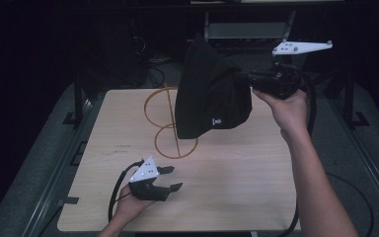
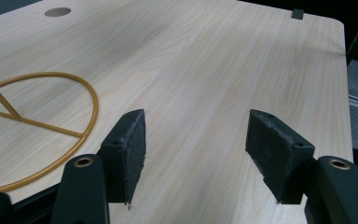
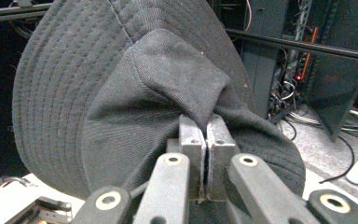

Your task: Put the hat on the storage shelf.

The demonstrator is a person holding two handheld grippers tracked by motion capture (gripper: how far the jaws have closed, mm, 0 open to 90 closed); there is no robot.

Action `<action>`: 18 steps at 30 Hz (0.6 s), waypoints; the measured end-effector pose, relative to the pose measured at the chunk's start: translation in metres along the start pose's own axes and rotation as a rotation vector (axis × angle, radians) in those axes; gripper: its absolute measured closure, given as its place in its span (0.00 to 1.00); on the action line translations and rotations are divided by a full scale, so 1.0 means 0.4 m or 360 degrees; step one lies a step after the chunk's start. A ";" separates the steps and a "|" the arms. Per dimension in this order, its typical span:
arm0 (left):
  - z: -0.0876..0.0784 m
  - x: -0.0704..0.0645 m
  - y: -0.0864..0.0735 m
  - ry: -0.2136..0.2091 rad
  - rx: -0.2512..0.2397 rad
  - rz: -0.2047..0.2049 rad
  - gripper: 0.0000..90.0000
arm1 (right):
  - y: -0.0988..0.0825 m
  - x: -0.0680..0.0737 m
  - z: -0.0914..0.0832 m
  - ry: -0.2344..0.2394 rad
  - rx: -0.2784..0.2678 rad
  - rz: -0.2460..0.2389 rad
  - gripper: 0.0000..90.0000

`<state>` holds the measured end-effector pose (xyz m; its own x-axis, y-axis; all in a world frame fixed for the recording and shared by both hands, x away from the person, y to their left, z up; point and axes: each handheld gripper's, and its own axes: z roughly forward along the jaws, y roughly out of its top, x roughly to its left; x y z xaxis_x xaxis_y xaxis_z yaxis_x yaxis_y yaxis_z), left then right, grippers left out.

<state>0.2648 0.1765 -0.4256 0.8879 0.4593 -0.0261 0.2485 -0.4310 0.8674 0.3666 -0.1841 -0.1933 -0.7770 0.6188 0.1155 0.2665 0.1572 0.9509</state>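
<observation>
A black bucket hat (image 1: 212,94) hangs in the air over the far right part of the table, beside a gold wire stand (image 1: 172,126). My right gripper (image 1: 244,79) is shut on the hat's fabric; in the right gripper view the hat (image 3: 135,88) bunches up where my right gripper (image 3: 206,135) pinches it between closed jaws. My left gripper (image 1: 170,178) rests low near the table's front edge, held by a hand. Its jaws stand apart with bare wood between them, as my left gripper (image 2: 196,149) shows in its own view, next to the stand's gold ring base (image 2: 51,126).
The light wooden table (image 1: 237,182) has bare wood across its front and right. Dark frame rails, cables and equipment (image 1: 246,29) stand behind the table. Black cables trail from both grippers off the front edge.
</observation>
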 end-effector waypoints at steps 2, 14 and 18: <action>0.000 0.000 0.000 0.0001 -0.0001 0.0004 0.41 | 0.007 0.002 0.008 0.0009 0.0006 -0.0005 0.98; 0.002 0.000 -0.001 -0.0001 -0.0001 0.0007 0.41 | 0.045 0.021 0.064 0.0038 0.0039 -0.0047 0.98; 0.002 0.001 -0.001 0.0000 -0.0004 0.0010 0.41 | 0.063 0.027 0.086 0.0056 0.0051 -0.0061 0.98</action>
<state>0.2653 0.1761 -0.4263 0.8895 0.4565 -0.0209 0.2421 -0.4320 0.8688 0.3846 -0.1470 -0.1781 -0.8064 0.5846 0.0894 0.2535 0.2052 0.9453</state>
